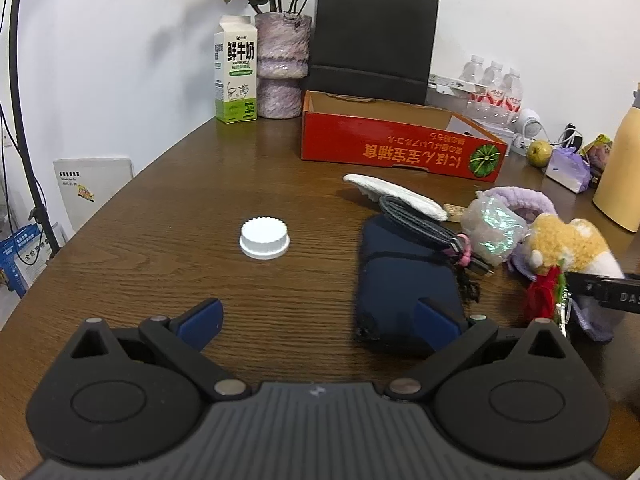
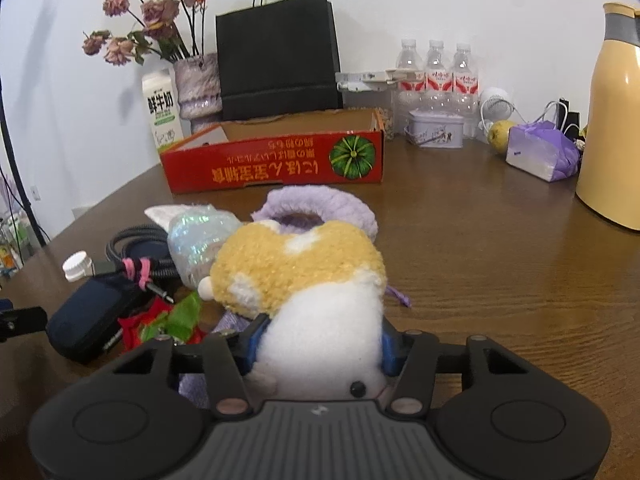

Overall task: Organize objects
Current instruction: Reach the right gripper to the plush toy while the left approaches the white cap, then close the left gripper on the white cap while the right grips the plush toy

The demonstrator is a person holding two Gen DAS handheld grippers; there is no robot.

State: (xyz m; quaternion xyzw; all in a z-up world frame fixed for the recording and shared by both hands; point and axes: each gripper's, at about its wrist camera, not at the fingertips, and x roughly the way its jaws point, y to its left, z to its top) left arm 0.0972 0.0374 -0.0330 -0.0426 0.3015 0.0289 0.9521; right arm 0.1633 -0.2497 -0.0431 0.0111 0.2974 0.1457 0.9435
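The right gripper (image 2: 318, 346) is closing on the plush (image 2: 316, 292): its blue pads are sitting against the white body on both sides, the fabric bulging slightly between them, so the toy is in its grip. The left gripper (image 1: 318, 320) is standing wide with nothing between its fingers, the right one hanging over the near end of a dark case (image 1: 404, 280).

By my reading, the step in hand is the pick-up of the plush, with the red box (image 2: 276, 164) as the likely place for it. The next move is calling for a firm squeeze, since the body is soft and will be giving under the pads, then a clean lift so nothing in the pile is dragged along.

The plush is a yellow and white animal, fuzzy, lying on its side, one dark eye showing near the gripper body. It is lying on the table (image 2: 500, 260) in front of the box, well short of it. Touching it on the box side is a purple knitted ring (image 2: 320, 204); to its left are a shiny wrapped bundle (image 2: 200, 236), a coiled cable (image 2: 136, 248) and a red and green scrap (image 2: 168, 320). A white cap (image 1: 264, 237) is sitting apart, left of the case and nearer than the box.
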